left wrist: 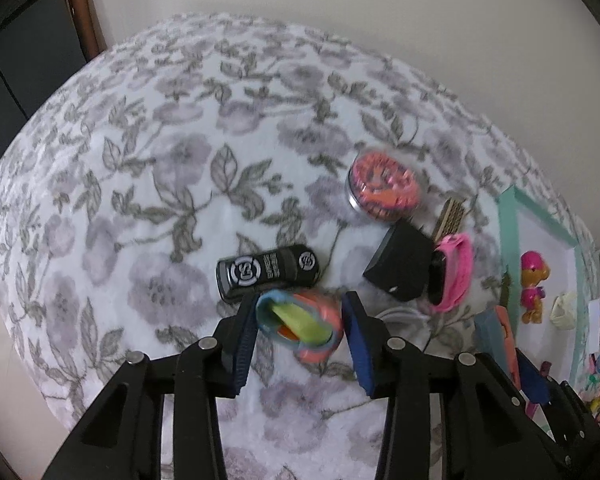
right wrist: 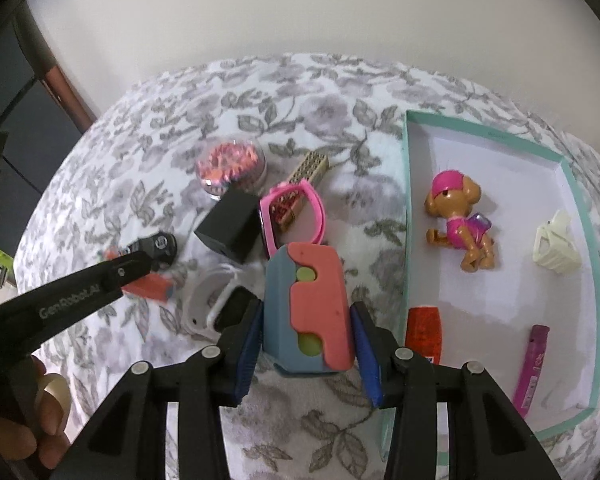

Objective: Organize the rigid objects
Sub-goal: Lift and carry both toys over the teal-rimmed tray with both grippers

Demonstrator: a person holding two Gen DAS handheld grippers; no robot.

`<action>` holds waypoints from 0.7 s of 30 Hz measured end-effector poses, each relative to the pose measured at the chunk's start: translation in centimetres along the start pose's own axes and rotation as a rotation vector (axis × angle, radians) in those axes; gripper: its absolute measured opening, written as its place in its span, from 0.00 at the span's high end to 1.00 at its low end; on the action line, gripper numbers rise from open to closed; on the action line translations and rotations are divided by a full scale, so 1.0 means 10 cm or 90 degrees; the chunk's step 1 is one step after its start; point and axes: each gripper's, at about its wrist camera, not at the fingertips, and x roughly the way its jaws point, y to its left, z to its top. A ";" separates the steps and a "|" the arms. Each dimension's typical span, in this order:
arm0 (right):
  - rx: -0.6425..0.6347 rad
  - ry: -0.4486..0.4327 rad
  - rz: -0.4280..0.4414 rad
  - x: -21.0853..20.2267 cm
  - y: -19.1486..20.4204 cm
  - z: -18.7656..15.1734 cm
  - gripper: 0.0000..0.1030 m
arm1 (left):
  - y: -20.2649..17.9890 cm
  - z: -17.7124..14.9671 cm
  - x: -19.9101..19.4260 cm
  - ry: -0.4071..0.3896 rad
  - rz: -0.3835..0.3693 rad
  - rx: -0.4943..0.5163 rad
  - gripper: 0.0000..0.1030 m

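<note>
The right gripper jaws clench a pink-and-blue block beside the teal box. The left gripper jaws stand released around a smaller pink-and-blue piece.

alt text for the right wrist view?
The right gripper clamps a coral-and-blue toy block above a floral cloth. To its right, a teal-rimmed tray holds a toy puppy and a white clip.
</note>
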 end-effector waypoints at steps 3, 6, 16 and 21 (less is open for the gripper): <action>0.005 -0.014 0.003 -0.06 -0.01 0.02 0.56 | -0.06 0.04 -0.09 -0.022 -0.006 0.006 0.59; 0.010 -0.021 0.003 -0.09 -0.03 0.03 0.56 | -0.07 0.05 -0.20 -0.041 -0.016 0.008 0.59; 0.049 -0.066 -0.002 -0.31 -0.24 0.09 0.56 | -0.31 0.07 -0.52 -0.106 -0.087 0.039 0.59; 0.098 -0.099 -0.019 -0.48 -0.52 0.11 0.56 | -0.59 0.00 -0.71 -0.136 -0.131 0.088 0.59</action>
